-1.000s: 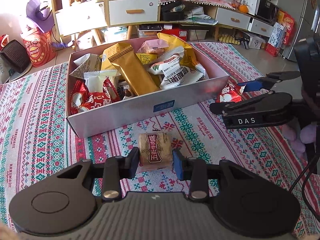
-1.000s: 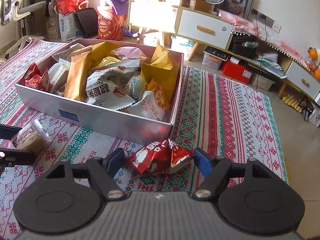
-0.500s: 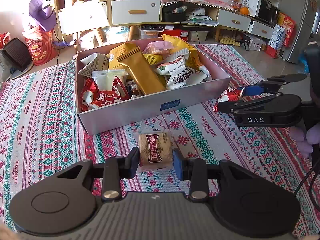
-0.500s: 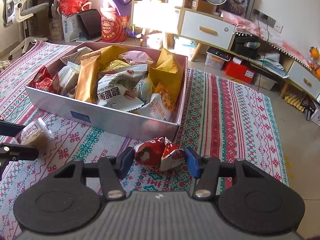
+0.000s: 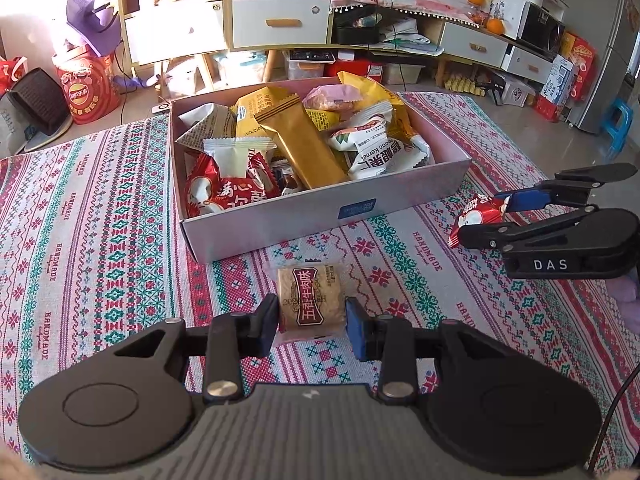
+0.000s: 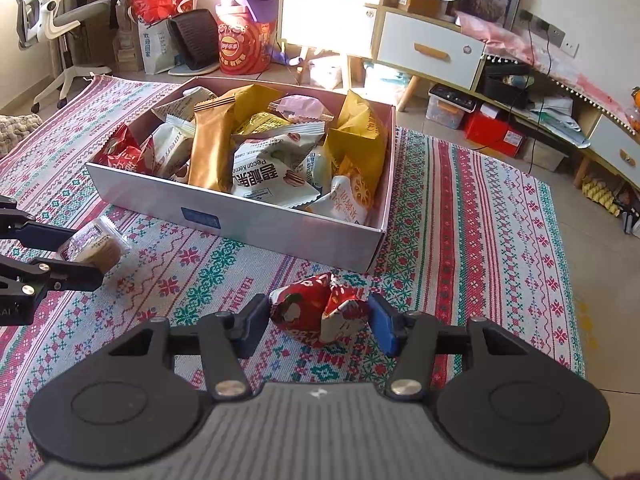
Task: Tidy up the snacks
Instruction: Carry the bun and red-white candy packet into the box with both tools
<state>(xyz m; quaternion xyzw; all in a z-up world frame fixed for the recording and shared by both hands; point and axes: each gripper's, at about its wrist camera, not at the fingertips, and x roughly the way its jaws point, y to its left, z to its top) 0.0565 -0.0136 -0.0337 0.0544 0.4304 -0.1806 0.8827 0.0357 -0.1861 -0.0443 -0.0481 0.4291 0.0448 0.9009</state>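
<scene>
Left gripper point(image 5: 312, 322): jaws closed in on the cake point(image 5: 311, 299), the pads touching its wrapper on both sides, so it pinched the cake.
Cake: a small round pastry in clear wrap with a dark red label, held in front of the box's near wall and over the cloth point(image 5: 88, 216); whether it rested on the cloth or hung just above it could not be told.
Right gripper point(image 6: 318, 322): jaws drawn in against the red packet point(image 6: 316, 312), a pad at each side, gripping it.
Red packet: crumpled, red and white, held near the box's near right corner, outside the box; from the left wrist view it sat between the right gripper's fingers point(image 5: 524, 199), apparently raised off the cloth.
Box point(image 5: 320, 216): open, pale, rectangular, standing on the cloth, piled with snacks.
Inside the box: a long gold bar point(image 5: 300, 148) lay across the middle, a white pecan bag point(image 5: 380, 152) to its right, a red bag point(image 5: 228, 196) at the near left corner.
Cloth: patterned in red, green and white stripes, spread under everything.
</scene>
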